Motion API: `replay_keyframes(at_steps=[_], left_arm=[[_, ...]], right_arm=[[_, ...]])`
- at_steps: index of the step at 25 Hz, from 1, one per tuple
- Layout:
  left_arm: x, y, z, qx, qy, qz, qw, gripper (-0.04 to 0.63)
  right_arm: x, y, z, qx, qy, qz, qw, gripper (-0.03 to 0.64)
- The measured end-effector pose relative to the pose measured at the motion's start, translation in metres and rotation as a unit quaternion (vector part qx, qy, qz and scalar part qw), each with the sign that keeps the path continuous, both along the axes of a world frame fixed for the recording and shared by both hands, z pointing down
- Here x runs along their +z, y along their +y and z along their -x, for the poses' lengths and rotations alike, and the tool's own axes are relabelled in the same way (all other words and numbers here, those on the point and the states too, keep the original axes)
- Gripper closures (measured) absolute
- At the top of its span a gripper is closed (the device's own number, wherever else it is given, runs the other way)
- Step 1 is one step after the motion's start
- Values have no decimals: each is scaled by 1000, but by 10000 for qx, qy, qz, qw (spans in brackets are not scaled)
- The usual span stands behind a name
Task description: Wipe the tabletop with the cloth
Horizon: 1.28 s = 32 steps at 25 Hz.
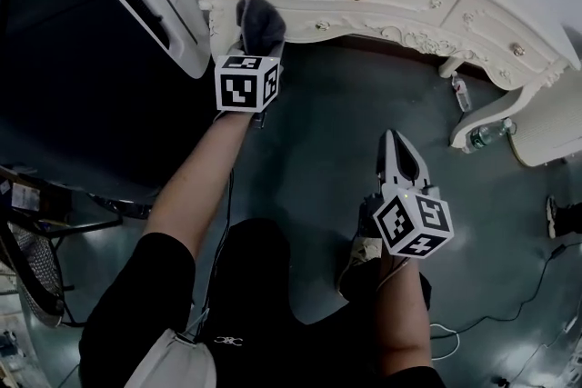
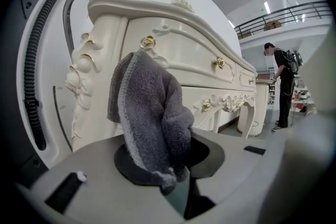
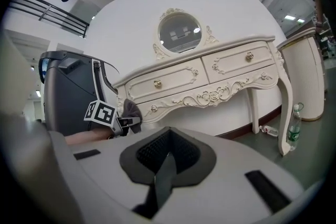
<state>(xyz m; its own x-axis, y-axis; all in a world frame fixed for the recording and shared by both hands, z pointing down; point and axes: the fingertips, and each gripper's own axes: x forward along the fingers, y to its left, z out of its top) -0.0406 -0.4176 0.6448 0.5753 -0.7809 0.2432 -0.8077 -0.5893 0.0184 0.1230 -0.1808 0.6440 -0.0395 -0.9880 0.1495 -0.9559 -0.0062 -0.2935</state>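
Cream carved dressing table (image 3: 210, 81) stands on grey-green floor (image 1: 309, 177) against white wall (image 3: 220, 2).

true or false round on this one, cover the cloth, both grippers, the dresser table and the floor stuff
1. The left gripper is shut on the grey cloth. True.
2. The right gripper holds a second cloth. False: its jaws are together with nothing between them.
3. The cloth lies flat on the tabletop. False: it is held up in front of the white table, near its front corner and below the top.
4. A plastic bottle stands on the floor by a table leg. True.
5. The table's drawers are pulled open. False: they are shut.
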Motion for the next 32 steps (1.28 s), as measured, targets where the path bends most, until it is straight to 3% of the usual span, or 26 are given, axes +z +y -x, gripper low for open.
replay_keyframes(at_steps=[9,17,28,32], left_arm=[[-8,26,-83,778,-178,-104,9968,501],[-2,27,-146,1211,-41,351,9920,502],[-2,45,-247,1806,-334,325,9824,502],[-3,49,-281,1961,-380,379,9791,502]], right_arm=[[-4,23,-33,342,-46,-74,9994,612],[-11,43,-69,633,-220,-190,9976,612],[-24,52,-106,730,-768,-460,9933,612],[-19,48,-114,749,-700,-399,9939,612]])
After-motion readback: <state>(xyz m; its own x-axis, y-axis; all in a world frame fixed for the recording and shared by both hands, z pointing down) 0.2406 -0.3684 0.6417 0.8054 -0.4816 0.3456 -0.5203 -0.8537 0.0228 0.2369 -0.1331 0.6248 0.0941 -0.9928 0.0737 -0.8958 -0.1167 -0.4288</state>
